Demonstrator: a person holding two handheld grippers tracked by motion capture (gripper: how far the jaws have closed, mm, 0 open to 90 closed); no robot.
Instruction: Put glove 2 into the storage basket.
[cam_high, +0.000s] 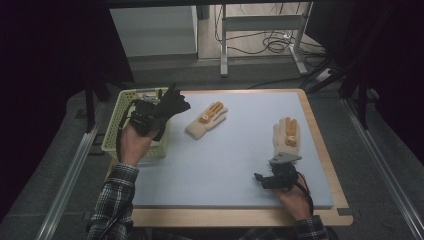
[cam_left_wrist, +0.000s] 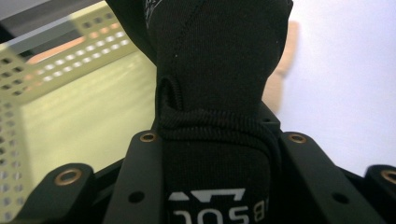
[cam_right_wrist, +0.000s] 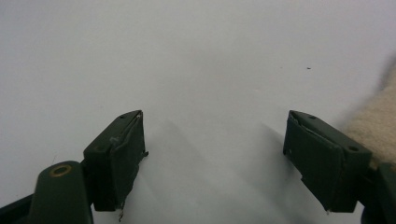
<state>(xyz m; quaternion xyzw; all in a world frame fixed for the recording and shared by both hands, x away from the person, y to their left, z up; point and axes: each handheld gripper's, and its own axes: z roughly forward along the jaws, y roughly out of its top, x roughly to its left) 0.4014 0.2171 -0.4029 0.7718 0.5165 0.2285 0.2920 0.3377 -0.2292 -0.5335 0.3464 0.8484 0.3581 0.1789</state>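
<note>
- Currently the left tool (cam_high: 150, 116) is gripping a black glove (cam_high: 172, 105) by its cuff, jaws clamped shut, holding it up at the basket (cam_high: 116, 134) edge, fingers pointing away toward the table (cam_high: 225, 165).
- Meanwhile the right tool (cam_high: 265, 179) is resting wide open and empty on the table, just short of a cream glove (cam_high: 286, 134) lying lengthwise beyond it.

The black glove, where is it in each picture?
High view: the black glove is at upper left, held by the left gripper above the yellow-green basket.
Left gripper view: it is in the middle, from top to bottom, pinched between the two black jaws.
Right gripper view: it is not in this picture.
Shared landmark: the pale mat lies under everything, at the right in the left gripper view and behind the jaws in the right gripper view.
</note>
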